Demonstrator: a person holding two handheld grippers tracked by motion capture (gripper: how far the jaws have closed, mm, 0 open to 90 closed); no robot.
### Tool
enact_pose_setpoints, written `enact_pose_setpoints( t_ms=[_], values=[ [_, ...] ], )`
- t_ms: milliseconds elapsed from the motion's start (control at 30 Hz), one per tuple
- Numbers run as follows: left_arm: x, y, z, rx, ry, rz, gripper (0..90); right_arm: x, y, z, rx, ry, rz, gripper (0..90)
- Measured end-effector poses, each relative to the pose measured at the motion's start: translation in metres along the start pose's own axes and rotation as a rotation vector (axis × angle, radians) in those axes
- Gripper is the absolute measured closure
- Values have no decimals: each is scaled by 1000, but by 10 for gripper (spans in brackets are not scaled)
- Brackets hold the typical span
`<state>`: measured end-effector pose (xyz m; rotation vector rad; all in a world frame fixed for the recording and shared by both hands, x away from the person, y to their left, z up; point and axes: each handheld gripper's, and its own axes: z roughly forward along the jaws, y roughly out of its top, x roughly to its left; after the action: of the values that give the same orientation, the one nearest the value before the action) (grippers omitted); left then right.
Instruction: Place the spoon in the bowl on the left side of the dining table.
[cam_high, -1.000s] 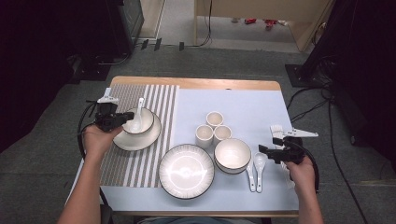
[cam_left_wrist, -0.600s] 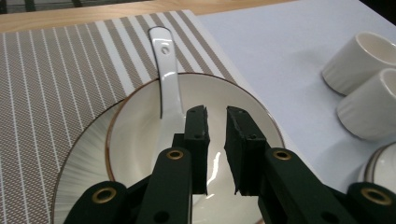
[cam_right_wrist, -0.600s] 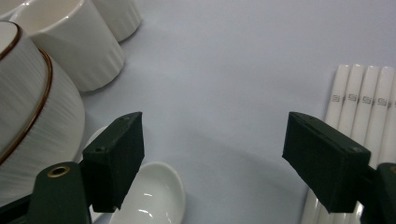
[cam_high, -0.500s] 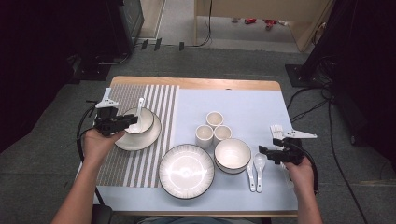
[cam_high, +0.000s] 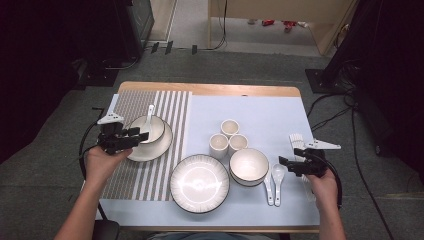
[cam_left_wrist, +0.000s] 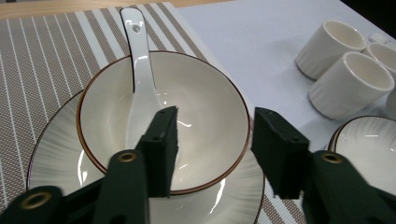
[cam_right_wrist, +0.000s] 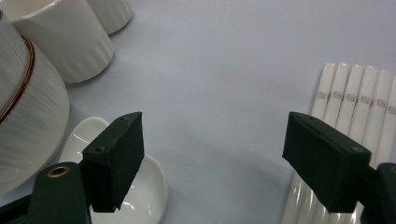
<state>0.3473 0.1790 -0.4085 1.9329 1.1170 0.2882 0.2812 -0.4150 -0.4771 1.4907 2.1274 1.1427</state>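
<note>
Seemingly wrapping up the first place setting: leaving the spoon lying in the small bowl, stacked on the side plate on the striped placemat, and just now opening the left gripper to a middling gap above the bowl's near rim, pressing on nothing. Holding the right gripper spread wide and empty between two spare spoons and the chopsticks. Judging by the layout, waiting to be set out: large plate, second bowl, three cups and those spoons.
</note>
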Motion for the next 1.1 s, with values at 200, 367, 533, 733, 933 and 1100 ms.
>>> enact_pose_setpoints(
  t_ms=[200, 367, 533, 733, 933, 1100],
  values=[
    [-4, -3, -6, -5, -11, 4, 420, -2, 0, 1, -2, -17, -19, 202],
    [-10, -9, -9, -6, -6, 28, 395, -7, -1, 0, -6, -31, -1, 202],
    [-13, -17, -9, -6, -12, 38, 378, -10, -2, -2, -23, -48, -2, 201],
    [-17, -23, -13, -5, -1, 41, 360, -14, -3, -1, -21, -50, -3, 200],
    [-20, -32, -15, 1, 5, 66, 355, -19, -5, 2, -9, -69, 9, 200],
    [-23, -35, -16, 3, 8, 72, 355, -22, -6, 3, -14, -87, 22, 188]
  ],
)
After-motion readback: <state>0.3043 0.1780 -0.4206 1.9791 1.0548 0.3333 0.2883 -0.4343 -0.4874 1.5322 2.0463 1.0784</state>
